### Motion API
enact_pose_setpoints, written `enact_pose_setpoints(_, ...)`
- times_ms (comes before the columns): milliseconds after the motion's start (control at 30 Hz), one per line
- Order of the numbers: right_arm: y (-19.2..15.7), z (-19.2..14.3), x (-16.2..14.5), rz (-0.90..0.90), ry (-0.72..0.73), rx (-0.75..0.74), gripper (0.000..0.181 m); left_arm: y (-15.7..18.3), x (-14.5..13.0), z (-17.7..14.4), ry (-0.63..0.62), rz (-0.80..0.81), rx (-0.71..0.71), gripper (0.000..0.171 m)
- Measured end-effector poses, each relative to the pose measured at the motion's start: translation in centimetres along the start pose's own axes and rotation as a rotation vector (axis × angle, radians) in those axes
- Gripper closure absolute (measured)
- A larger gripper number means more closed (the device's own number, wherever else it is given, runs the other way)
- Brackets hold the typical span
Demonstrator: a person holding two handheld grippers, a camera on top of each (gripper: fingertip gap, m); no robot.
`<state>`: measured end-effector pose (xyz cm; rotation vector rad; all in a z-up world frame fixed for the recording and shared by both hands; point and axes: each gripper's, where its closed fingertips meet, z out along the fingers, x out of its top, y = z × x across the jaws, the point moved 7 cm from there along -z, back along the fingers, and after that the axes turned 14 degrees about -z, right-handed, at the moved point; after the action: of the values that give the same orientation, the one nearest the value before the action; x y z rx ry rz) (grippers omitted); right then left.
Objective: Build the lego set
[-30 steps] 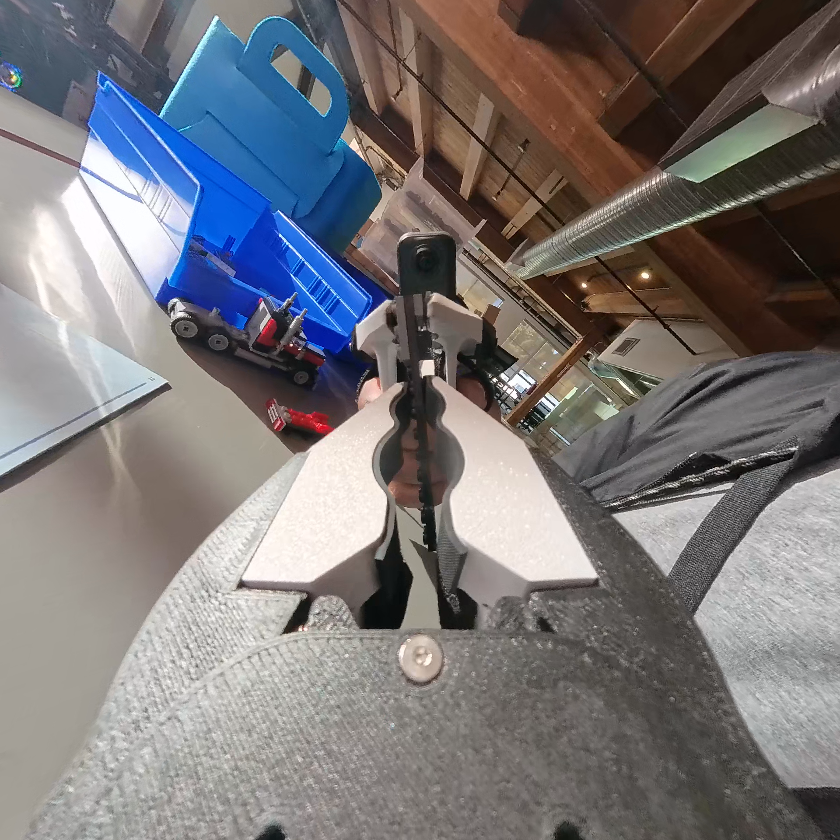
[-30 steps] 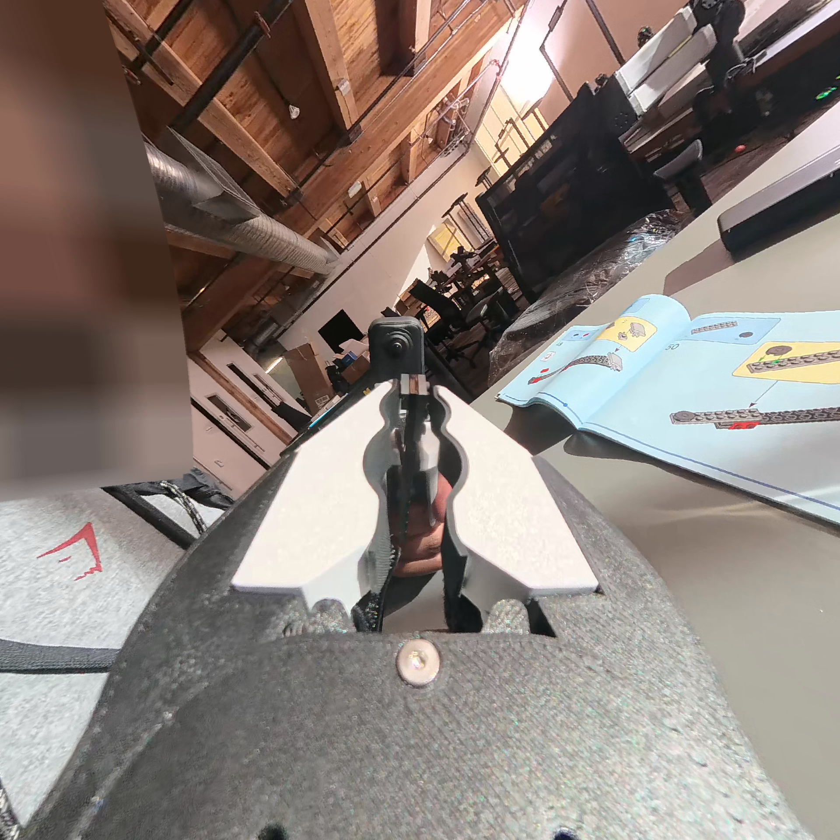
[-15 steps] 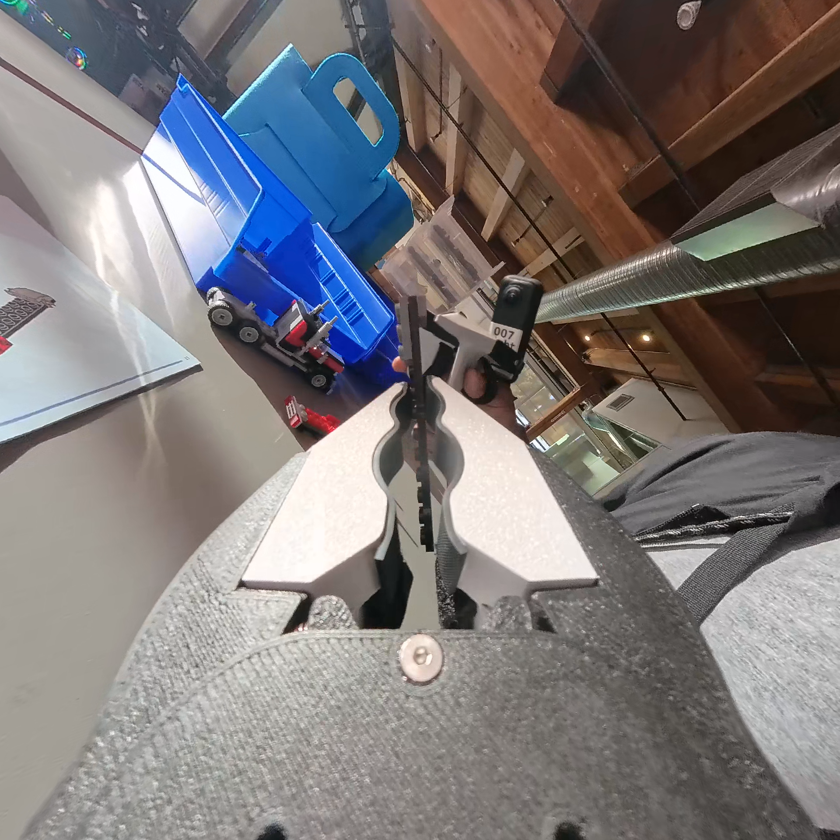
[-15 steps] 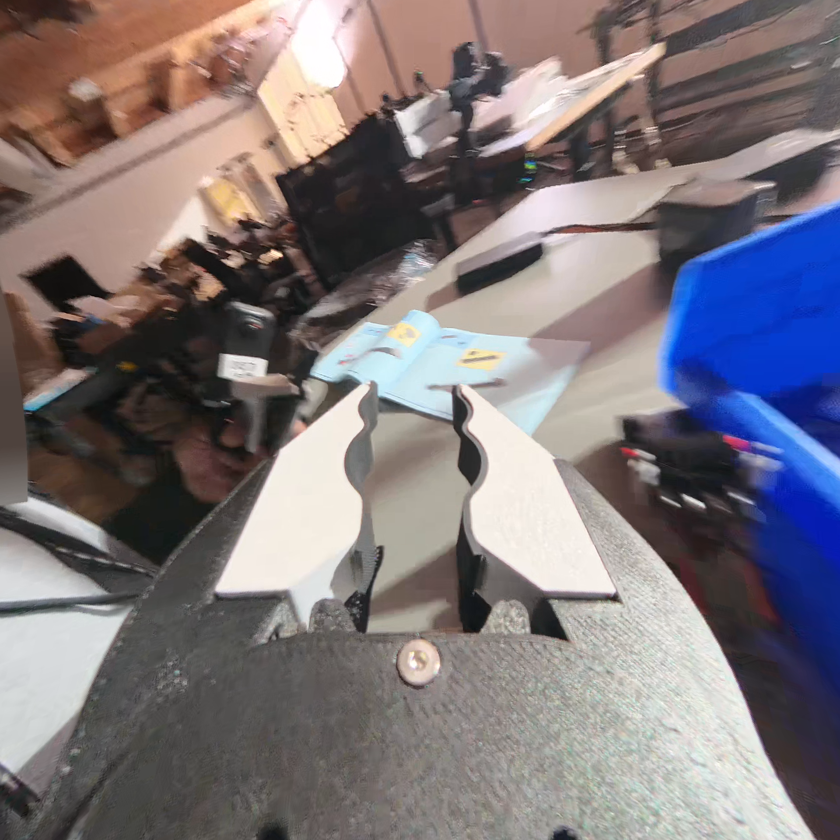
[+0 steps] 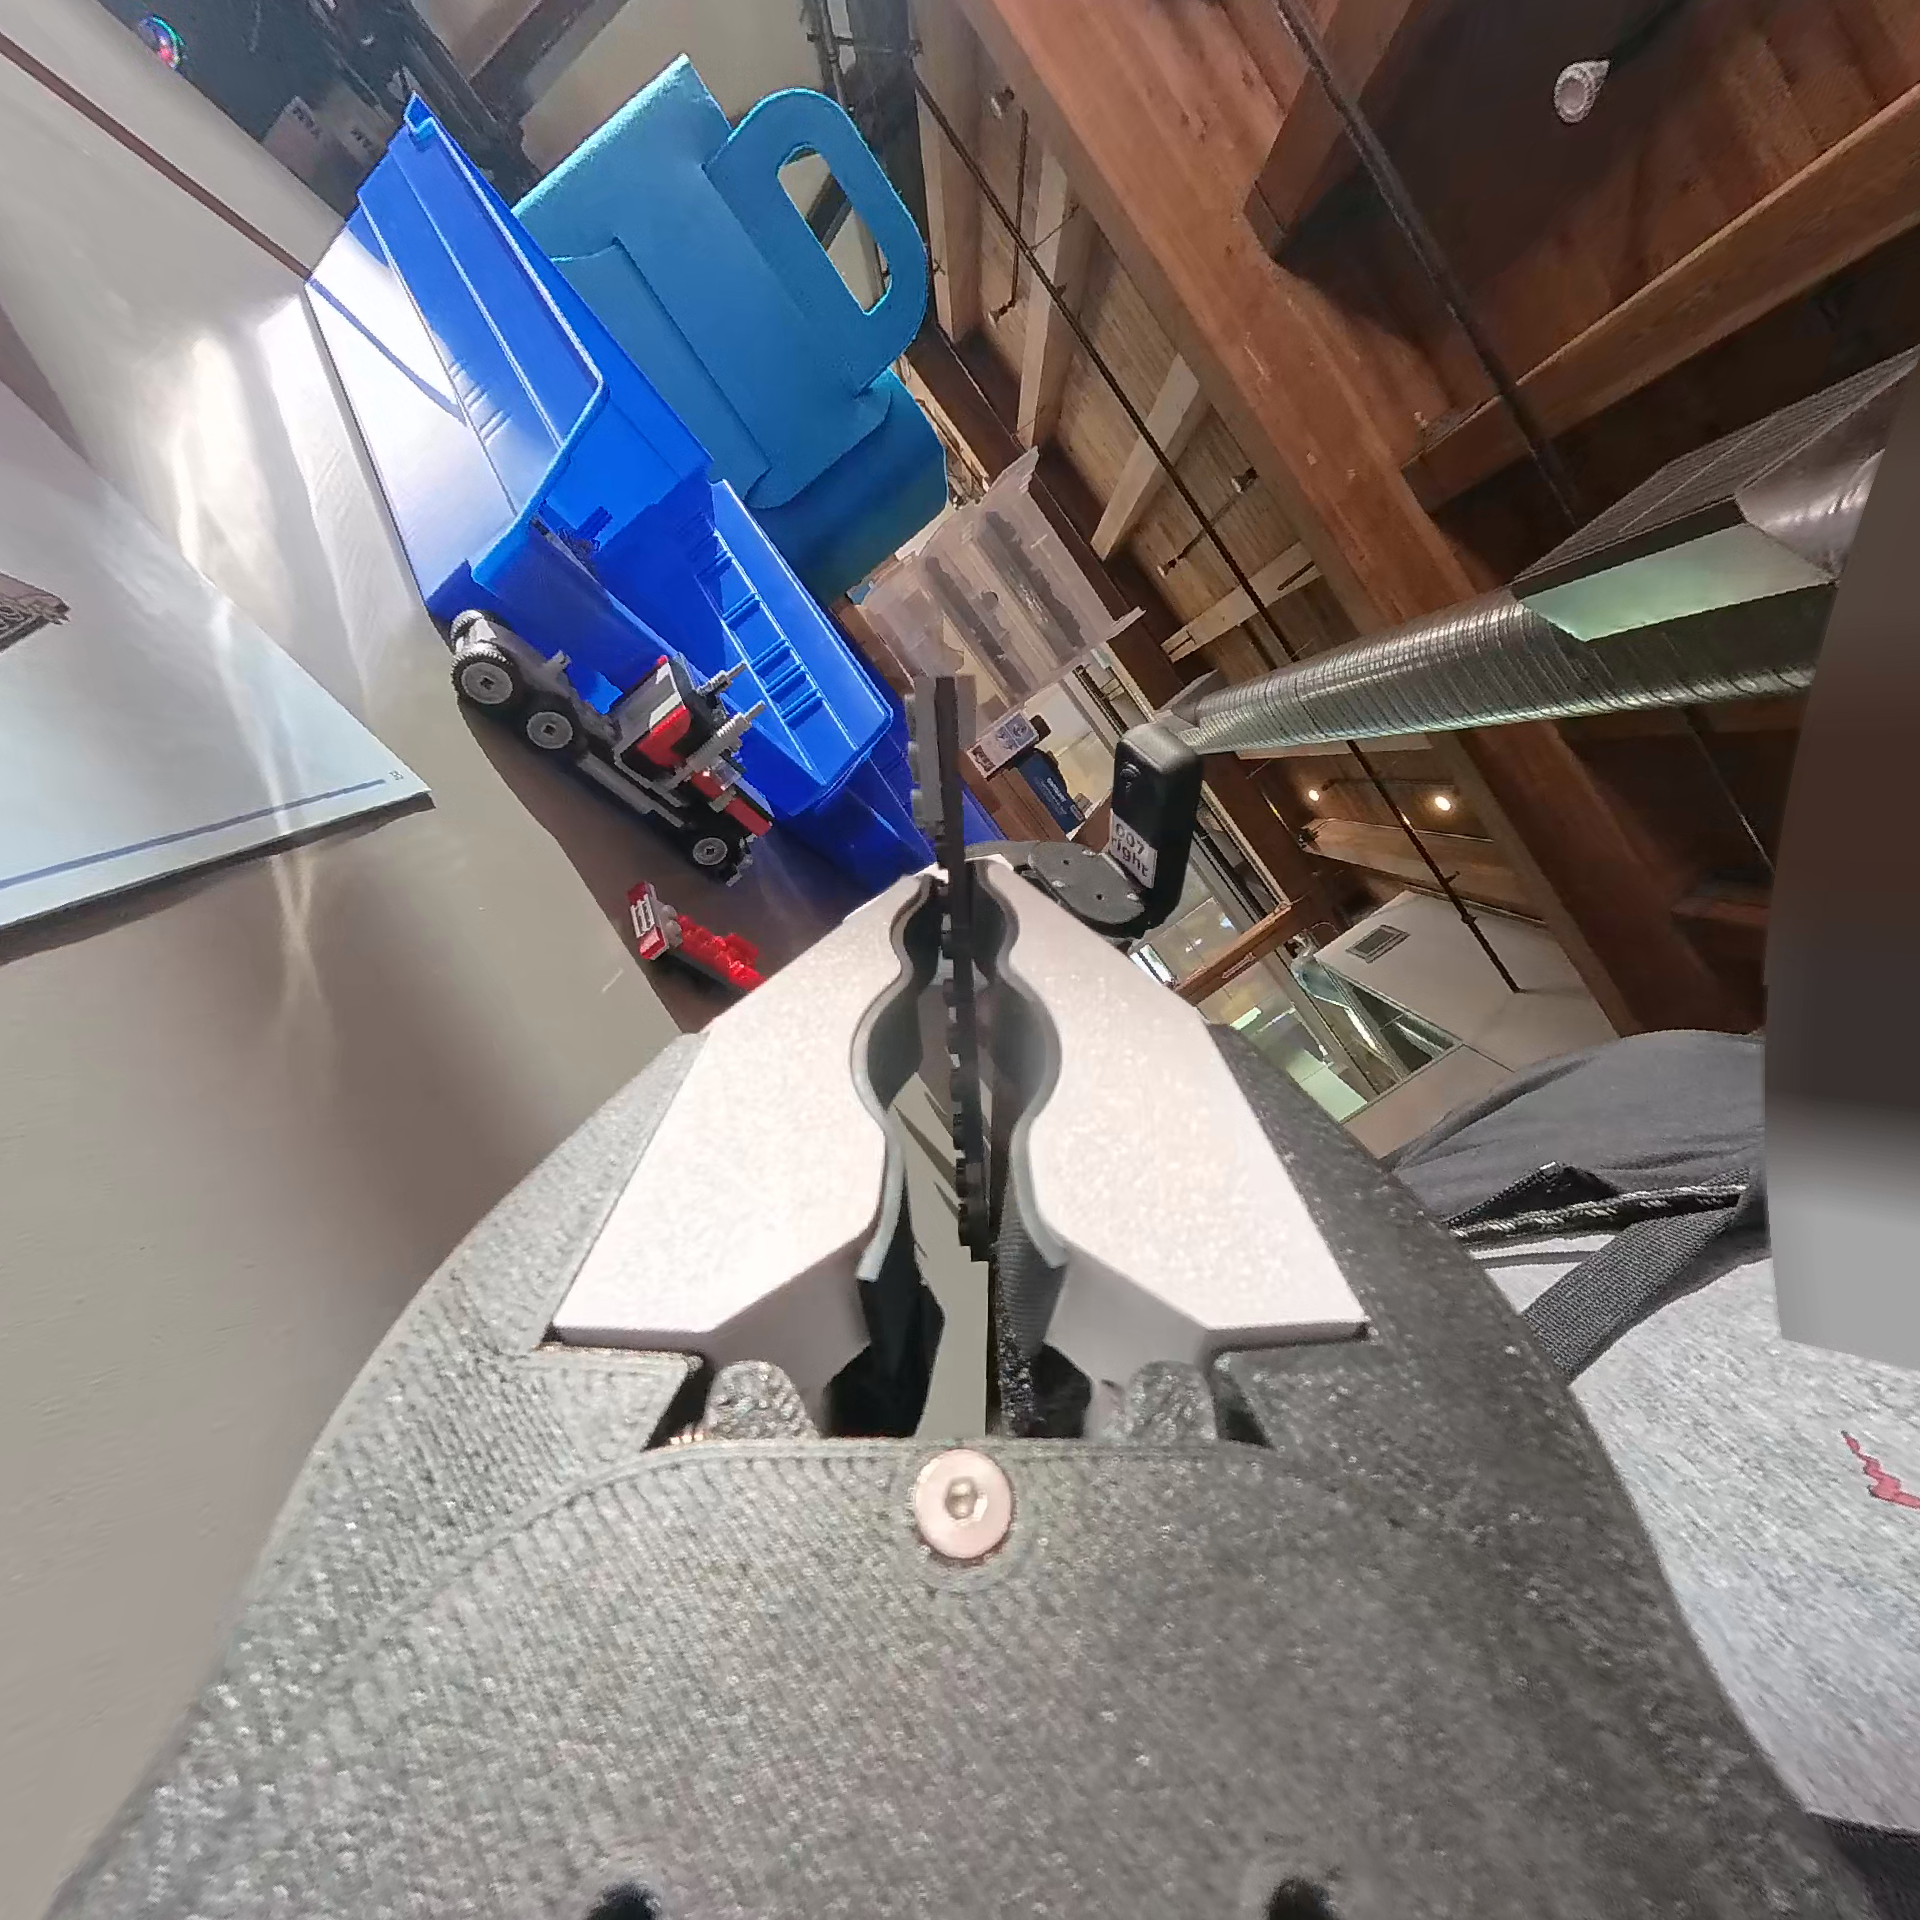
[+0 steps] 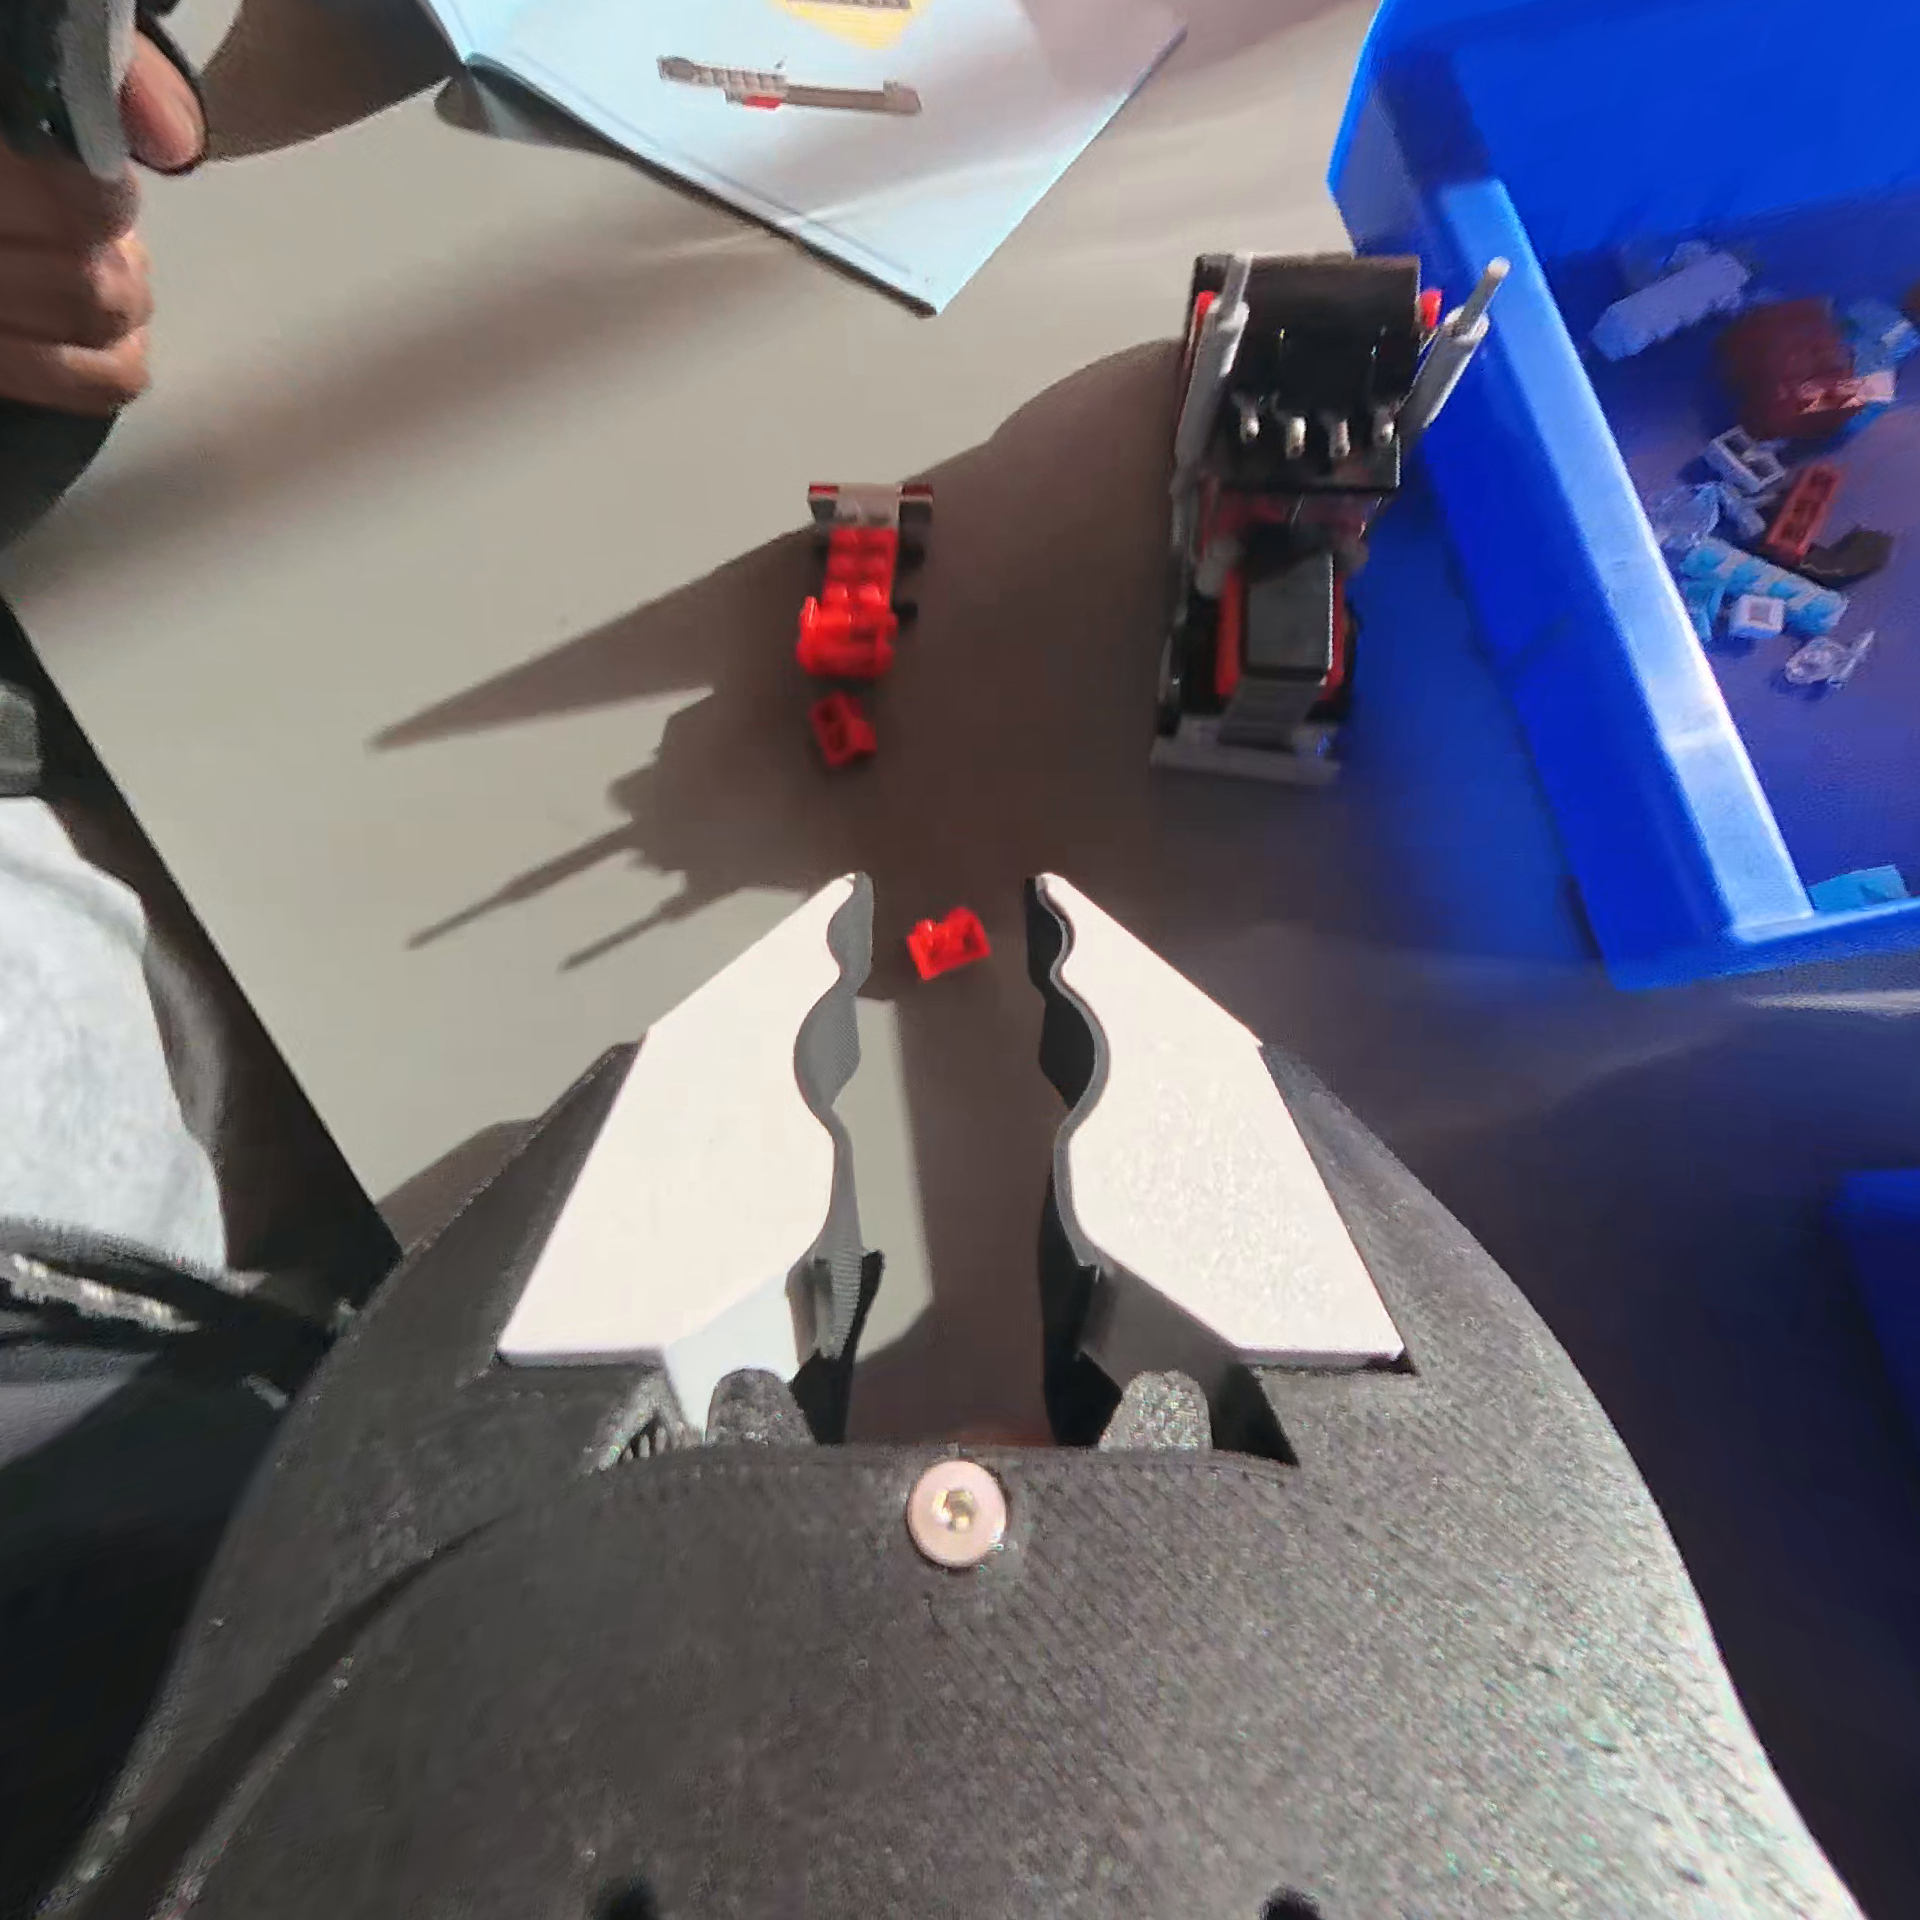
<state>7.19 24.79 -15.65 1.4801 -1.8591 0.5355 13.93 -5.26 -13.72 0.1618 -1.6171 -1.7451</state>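
My left gripper [image 5: 958,894] is shut on a long black studded plate [image 5: 943,790], held edge-on and sticking out past the fingertips, raised off the table. My right gripper [image 6: 948,883] is open and empty, pointing down at the table; a small red brick [image 6: 945,948] lies between its fingertips. Beyond it lie another small red brick [image 6: 840,730] and a red sub-assembly [image 6: 857,582]. A black and red truck [image 6: 1283,520] stands next to the blue bin; it also shows in the left wrist view [image 5: 623,748], as does the red sub-assembly [image 5: 691,940].
A blue bin [image 6: 1538,499] with several loose pieces stands at the right, also in the left wrist view [image 5: 582,436]. An open instruction booklet [image 6: 831,135] lies at the back. A person's hand [image 6: 73,208] is at the upper left. A light blue carrier [image 5: 748,291] stands behind the bin. The left gripper's tips are roughly 20 centimeters from the right gripper's.
My right gripper let go of the black plate, opened, and swung down toward the table over a small red brick. My left gripper kept the plate and turned slightly.
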Motion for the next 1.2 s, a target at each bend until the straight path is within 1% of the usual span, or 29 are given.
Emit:
enact_pose_setpoints(167, -0.1, 0.5, -1.0, -0.026, -0.012, 0.047, 0.147, -0.1, -0.1, 0.1, -0.009, -0.008, 0.006, 0.166)
enact_pose_setpoints(300, -0.1, 1.4, -1.4, -0.04, -0.055, 0.054, 0.148, -0.2, -0.2, 0.1, -0.014, -0.042, 0.001, 0.166)
enact_pose_setpoints(367, -0.2, 1.7, -1.4, -0.05, -0.077, 0.058, 0.151, -0.3, -0.1, 0.0, -0.012, -0.056, 0.001, 0.166)
enact_pose_setpoints(433, -0.3, 2.0, -1.4, -0.065, -0.097, 0.056, 0.161, -0.4, -0.2, 0.0, -0.015, -0.077, 0.006, 0.166)
enact_pose_setpoints(533, -0.5, 2.2, -0.6, -0.071, -0.068, 0.056, 0.162, -0.7, -0.3, 0.0, -0.02, -0.11, 0.026, 0.166)
enact_pose_setpoints(600, -0.8, 2.2, 0.7, -0.088, -0.037, 0.058, 0.162, -0.9, -0.4, 0.0, -0.025, -0.129, 0.049, 0.166)
enact_pose_setpoints(667, -1.4, 2.4, 2.5, -0.11, 0.014, 0.073, 0.163, -1.1, -0.5, 0.0, -0.025, -0.149, 0.068, 0.166)
enact_pose_setpoints(833, -3.9, 3.8, 8.9, -0.174, 0.194, 0.157, 0.163, -1.6, -1.0, 0.3, -0.013, -0.203, 0.108, 0.166)
enact_pose_setpoints(933, -5.1, 5.1, 12.2, -0.209, 0.26, 0.178, 0.163, -2.0, -1.4, 0.6, 0.0, -0.229, 0.15, 0.166)
enact_pose_setpoints(1033, -5.7, 6.4, 14.0, -0.238, 0.266, 0.194, 0.163, -2.2, -2.1, 1.1, 0.009, -0.262, 0.171, 0.166)
enact_pose_setpoints(1200, -6.1, 8.2, 14.7, -0.296, 0.19, 0.202, 0.163, -2.6, -2.8, 1.7, 0.027, -0.338, 0.178, 0.166)
